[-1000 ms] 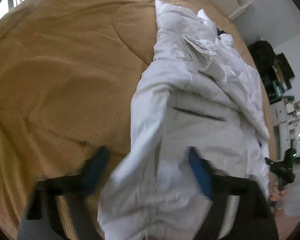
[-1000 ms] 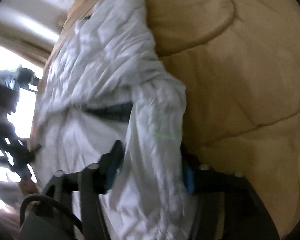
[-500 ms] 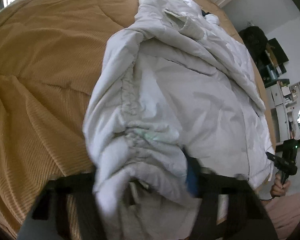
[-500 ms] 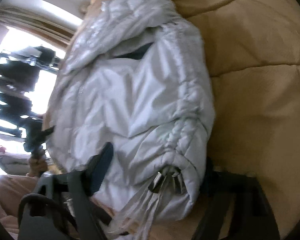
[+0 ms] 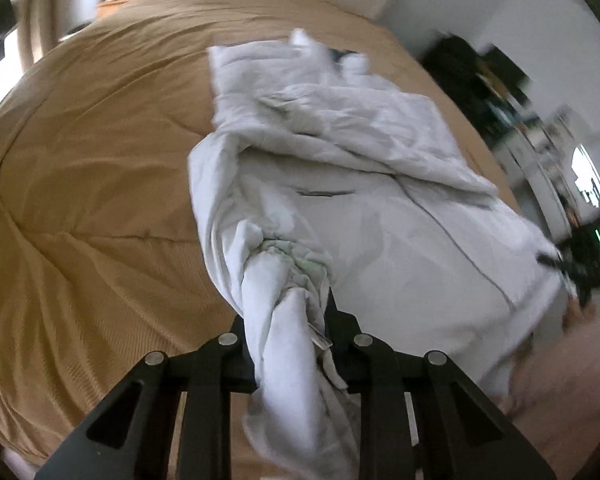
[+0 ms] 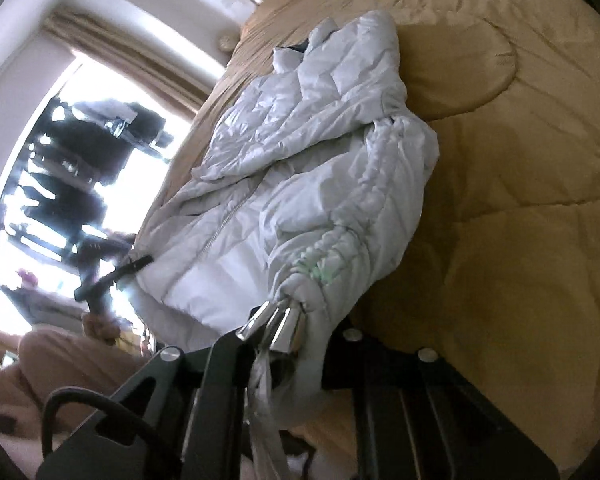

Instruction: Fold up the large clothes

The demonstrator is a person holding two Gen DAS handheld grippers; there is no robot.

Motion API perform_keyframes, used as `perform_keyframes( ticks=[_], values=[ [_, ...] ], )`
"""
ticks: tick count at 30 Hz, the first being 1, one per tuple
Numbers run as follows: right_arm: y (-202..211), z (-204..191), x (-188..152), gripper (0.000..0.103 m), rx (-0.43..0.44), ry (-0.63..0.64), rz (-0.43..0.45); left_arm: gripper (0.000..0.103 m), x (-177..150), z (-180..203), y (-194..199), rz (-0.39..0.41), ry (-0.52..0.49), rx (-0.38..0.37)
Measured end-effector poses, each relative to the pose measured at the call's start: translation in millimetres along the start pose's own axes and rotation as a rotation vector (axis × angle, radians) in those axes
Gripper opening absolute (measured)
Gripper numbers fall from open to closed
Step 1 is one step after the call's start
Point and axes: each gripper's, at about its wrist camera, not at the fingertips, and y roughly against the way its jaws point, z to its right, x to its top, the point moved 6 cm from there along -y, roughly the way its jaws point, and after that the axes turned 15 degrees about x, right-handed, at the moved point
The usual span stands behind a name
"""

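On the bed (image 5: 80,168), both grippers pinch the jacket (image 5: 380,216); only the right view shows toggles (image 6: 276,326).

Wide bare stretch of tan bedspread (image 5: 80,200) left of white jacket (image 5: 380,220): open passage. Same on jacket's other side in right view. Dark cluttered shelves (image 5: 496,92) stand past bed's far corner; curtain (image 6: 132,52) at window beyond.
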Motion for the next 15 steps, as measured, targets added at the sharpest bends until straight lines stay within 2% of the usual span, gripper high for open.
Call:
perform_keyframes(
  ticks=[3,5,7,10,13,15],
  values=[
    [7,-10,-12,0.011,0.023,0.043,-0.031,0.022,-7,-1,16,-0.011,-0.050,-0.035],
    [9,-15,-12,0.011,0.032,0.062,-0.030,0.022,-4,-5,21,-0.011,-0.036,-0.040],
    [11,-15,1,0.011,0.035,0.057,-0.009,0.022,14,-6,22,0.009,-0.006,-0.043],
    [8,-18,40,0.011,0.056,0.057,0.050,0.022,62,-4,19,0.037,0.030,-0.030],
    [0,-19,109,0.011,0.064,0.041,0.121,0.022,126,-3,14,0.049,0.044,0.000],
    [-12,-14,151,0.011,0.053,0.015,0.140,0.022,178,-3,7,0.054,0.034,0.055]
  ],
)
